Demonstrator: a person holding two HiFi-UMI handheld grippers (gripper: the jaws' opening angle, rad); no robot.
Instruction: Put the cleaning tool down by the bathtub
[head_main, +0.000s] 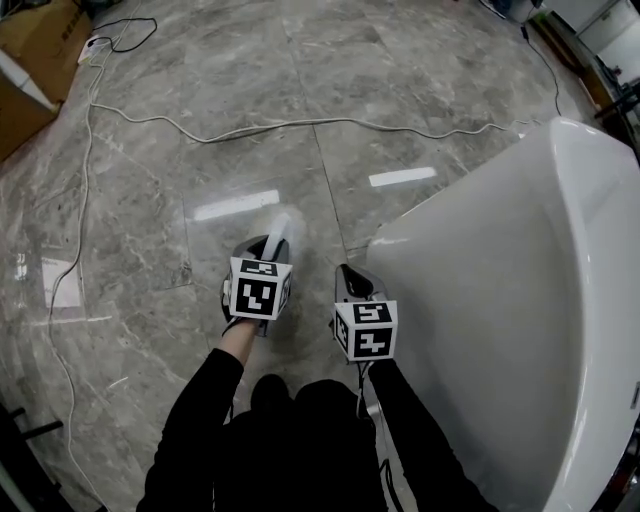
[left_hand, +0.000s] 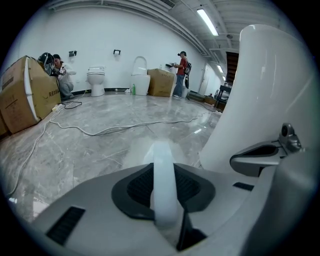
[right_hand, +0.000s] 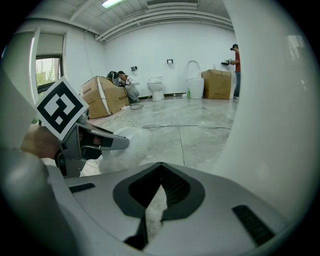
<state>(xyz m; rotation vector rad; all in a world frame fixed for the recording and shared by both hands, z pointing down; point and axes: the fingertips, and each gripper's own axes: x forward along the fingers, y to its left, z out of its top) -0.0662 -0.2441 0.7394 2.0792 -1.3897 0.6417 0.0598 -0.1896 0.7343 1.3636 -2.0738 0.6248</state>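
Left gripper (head_main: 260, 258) is clamped on the cleaning tool (left_hand: 164, 185) handle, fluffy head just ahead of its jaws, above the floor (head_main: 150, 200). Right gripper (head_main: 352, 285) alongside pinches a white fuzzy scrap (right_hand: 156, 212). Bathtub (head_main: 520, 300) wall is just right of it. Lower until the head rests flat beside the tub, then release. Cable (head_main: 300, 125) lies well ahead.
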